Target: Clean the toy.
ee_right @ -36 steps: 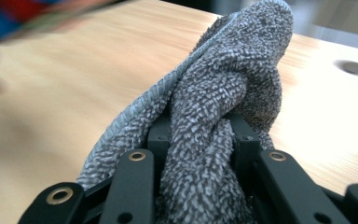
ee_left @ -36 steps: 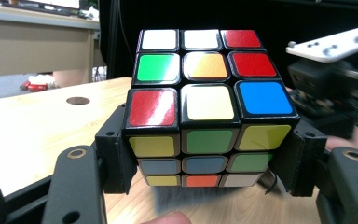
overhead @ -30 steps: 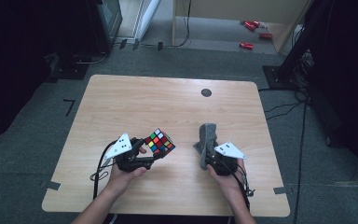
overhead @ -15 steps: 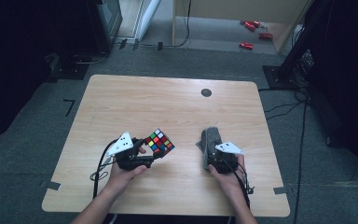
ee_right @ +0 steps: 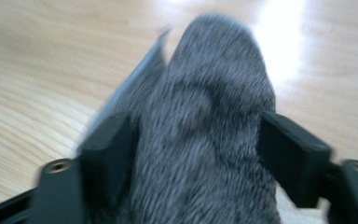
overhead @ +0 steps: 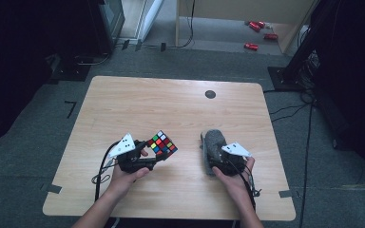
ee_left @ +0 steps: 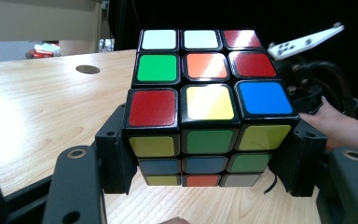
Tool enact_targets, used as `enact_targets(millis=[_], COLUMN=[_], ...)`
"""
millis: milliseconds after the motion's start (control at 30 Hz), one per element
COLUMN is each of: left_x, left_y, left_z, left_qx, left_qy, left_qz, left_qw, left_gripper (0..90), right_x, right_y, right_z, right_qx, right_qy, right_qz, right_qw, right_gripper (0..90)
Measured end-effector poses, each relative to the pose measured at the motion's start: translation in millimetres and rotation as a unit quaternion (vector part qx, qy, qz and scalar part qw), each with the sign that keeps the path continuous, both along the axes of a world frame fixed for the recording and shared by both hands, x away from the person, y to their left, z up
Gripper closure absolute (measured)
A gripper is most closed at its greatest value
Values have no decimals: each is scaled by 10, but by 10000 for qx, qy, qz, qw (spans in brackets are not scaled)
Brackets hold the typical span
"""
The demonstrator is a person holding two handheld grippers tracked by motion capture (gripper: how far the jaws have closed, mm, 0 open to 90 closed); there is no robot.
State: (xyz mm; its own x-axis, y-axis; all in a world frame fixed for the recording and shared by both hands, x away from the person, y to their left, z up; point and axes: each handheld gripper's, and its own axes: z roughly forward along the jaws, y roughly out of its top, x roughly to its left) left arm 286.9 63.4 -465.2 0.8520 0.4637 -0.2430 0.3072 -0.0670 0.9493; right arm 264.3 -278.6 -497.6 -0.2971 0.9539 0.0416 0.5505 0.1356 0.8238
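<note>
Here, at the near half of a pale wooden bench [overhead: 123, 99], you hold a gripper in each hand. Your left gripper [overhead: 148, 152] has its fingers [ee_left: 116, 154] clenched on a scrambled puzzle cube [overhead: 162, 143], pressing its two opposite sides. In the left gripper view the cube [ee_left: 207, 105] sits squarely between the two black fingers, lifted clear of the wood, its top face showing white, white and red along the far row, green, orange and red in the middle, and red, yellow and blue nearest the camera. From the high view the cube is tilted, one corner pointing away from you, and your left hand [overhead: 126, 173] wraps the gripper body just behind it.

Your right gripper [overhead: 215, 154] is well apart from the cube, toward the right side of the bench, over a grey fuzzy cloth [overhead: 213, 142] that lies bunched on the wood. Its fingers [ee_right: 291, 154] have just been opening: in the right gripper view the cloth [ee_right: 205, 135] rises between them, with the left finger against the pile and the right finger at its edge, the picture too blurred to show whether either pad presses. Your right hand [overhead: 233, 178] holds the gripper from the near side.

A small dark round disc [overhead: 210, 94] is set in the bench top near its far edge.
</note>
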Motion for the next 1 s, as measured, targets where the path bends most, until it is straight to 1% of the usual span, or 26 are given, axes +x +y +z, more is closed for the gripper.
enact_targets(millis=[67, 133, 233, 333, 400, 433, 467, 500, 600, 767, 867, 1000], left_x=[2, 3, 5, 6, 4, 2, 2, 2, -4, -25, -43, -52], left_y=[2, 4, 3, -8, -19, -30, -36, -40, -73, -133, -183, -233], left_z=[2, 4, 4, 1, 3, 6, 7, 7, 2, 6, 11, 7], left_qx=[-16, -11, -20, -21, -20, -5, 6, 7, -11, 38, 84, 91], left_qy=[22, 35, 55, 108, 161, 191, 205, 225, 329, 480, 606, 853], left_qz=[-3, -4, -9, -22, -39, -42, -49, -61, -83, -190, -224, -260], left_qw=[10000, 10000, 10000, 9999, 9999, 9998, 9998, 9997, 9994, 9987, 9979, 9960], left_gripper=[345, 345, 345, 345, 345, 345, 345, 345, 345, 345, 345, 345], right_x=[-29, -70, -136, -210, -251, -272, -297, -313, -364, -431, -465, -492], right_y=[11, 41, 138, 315, 413, 464, 524, 566, 684, 840, 897, 930], right_z=[79, 151, 224, 251, 253, 253, 253, 253, 251, 230, 228, 233], right_qx=[77, 162, 245, 244, 209, 198, 234, 251, 279, 253, 227, 228], right_qy=[-172, -396, -659, -861, -938, -985, -1020, -1046, -1102, -1221, -1316, -1458], right_qz=[38, 155, 470, 896, 1155, 1287, 1436, 1536, 1730, 1925, 1963, 1965], right_qw=[9998, 9990, 9964, 9919, 9887, 9866, 9841, 9823, 9783, 9733, 9714, 9693], right_gripper=[136, 129, 120, 113, 115, 118, 119, 121, 133, 144, 153, 174])
